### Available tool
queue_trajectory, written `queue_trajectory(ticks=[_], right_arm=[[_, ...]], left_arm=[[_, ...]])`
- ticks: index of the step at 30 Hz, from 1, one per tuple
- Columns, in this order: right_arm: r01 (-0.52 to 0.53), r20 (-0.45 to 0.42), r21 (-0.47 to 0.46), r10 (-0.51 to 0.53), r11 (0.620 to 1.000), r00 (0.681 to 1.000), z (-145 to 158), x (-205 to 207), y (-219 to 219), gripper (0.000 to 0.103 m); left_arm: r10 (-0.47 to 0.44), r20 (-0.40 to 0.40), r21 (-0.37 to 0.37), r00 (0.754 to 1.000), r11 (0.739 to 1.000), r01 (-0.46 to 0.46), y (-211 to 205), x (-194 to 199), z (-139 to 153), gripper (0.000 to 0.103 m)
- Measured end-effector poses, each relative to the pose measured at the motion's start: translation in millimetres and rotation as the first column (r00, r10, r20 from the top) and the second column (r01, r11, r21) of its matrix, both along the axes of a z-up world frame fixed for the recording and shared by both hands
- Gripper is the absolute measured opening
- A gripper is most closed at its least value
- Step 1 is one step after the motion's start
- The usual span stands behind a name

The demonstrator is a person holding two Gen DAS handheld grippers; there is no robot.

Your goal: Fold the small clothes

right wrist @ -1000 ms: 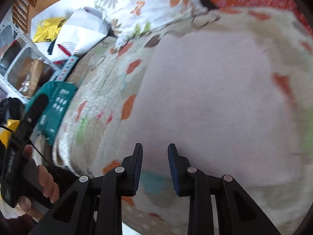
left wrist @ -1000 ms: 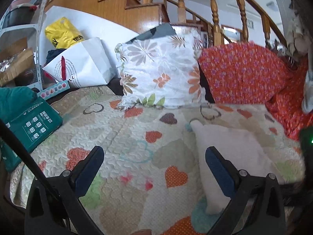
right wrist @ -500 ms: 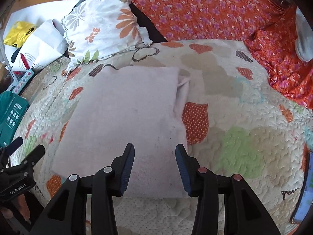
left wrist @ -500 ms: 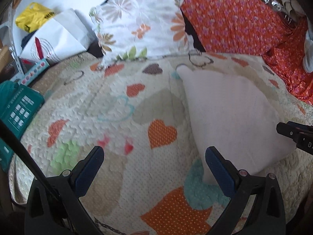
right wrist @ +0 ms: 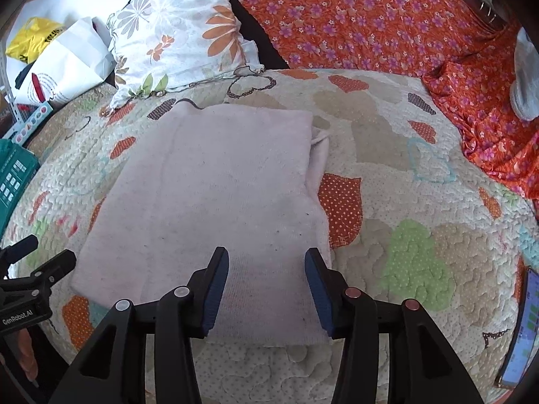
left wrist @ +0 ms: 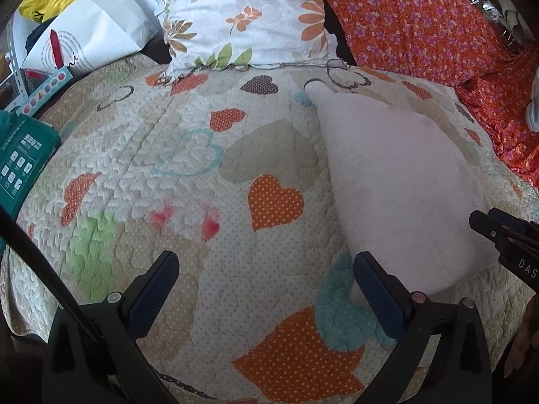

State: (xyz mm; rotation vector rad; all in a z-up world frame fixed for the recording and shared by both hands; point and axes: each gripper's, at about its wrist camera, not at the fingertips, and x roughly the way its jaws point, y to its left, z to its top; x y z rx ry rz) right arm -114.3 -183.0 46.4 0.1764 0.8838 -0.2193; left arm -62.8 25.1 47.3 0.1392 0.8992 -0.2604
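Note:
A pale pink folded garment point(right wrist: 215, 181) lies flat on the heart-patterned quilt point(right wrist: 404, 235); a small flap sticks out at its far right corner. My right gripper point(right wrist: 266, 256) hovers over the garment's near edge. Its jaws are opening, with only the cloth beneath them and nothing pinched. In the left wrist view the garment point(left wrist: 397, 175) lies to the right. My left gripper point(left wrist: 266, 262) stands wide open over bare quilt point(left wrist: 202, 155), its right finger at the garment's near left corner. Each gripper shows at the edge of the other's view: the right gripper point(left wrist: 498, 229), the left gripper point(right wrist: 33, 266).
A floral pillow point(left wrist: 246, 17) and orange flowered cloth point(left wrist: 421, 27) line the back. A white paper bag point(left wrist: 91, 33) and a teal box point(left wrist: 20, 155) sit at the left. A phone point(right wrist: 522, 330) lies at the quilt's right edge.
Both grippers have tipped downward toward the quilt. The right jaws have spread wider and drawn back from the garment, so all of it shows. The left gripper has sunk closer to the quilt.

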Motion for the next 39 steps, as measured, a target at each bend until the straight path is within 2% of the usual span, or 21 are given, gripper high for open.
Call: queue_trajectory(ticks=[4,10,20,30,39], right_arm=[[0.002,-0.018,0.000,-0.003,1.000,1.000,-5,3,1,0.052],[0.000,-0.024,-0.004,0.000,1.000,1.000,-6,4,0,0.053],[0.025,0.015,-0.029,-0.024,0.999,1.000,2,-1,-3,0.053],[0.012,0.017,-0.120,-0.010,0.993,1.000,4,-2,8,0.056],[0.000,0.022,-0.168,0.004,0.986,1.000,4,-3,15,0.058]], left_arm=[[0.006,-0.028,-0.012,1.000,1.000,-0.006,2,2,-2,0.103],[-0.002,-0.028,-0.007,1.000,1.000,0.002,-1,2,-3,0.103],[-0.003,-0.038,-0.003,0.999,1.000,0.003,-2,3,-5,0.103],[-0.008,-0.031,0.002,0.999,1.000,0.008,-4,2,-5,0.103],[-0.008,0.015,-0.013,1.000,1.000,0.008,-7,-5,4,0.103]])
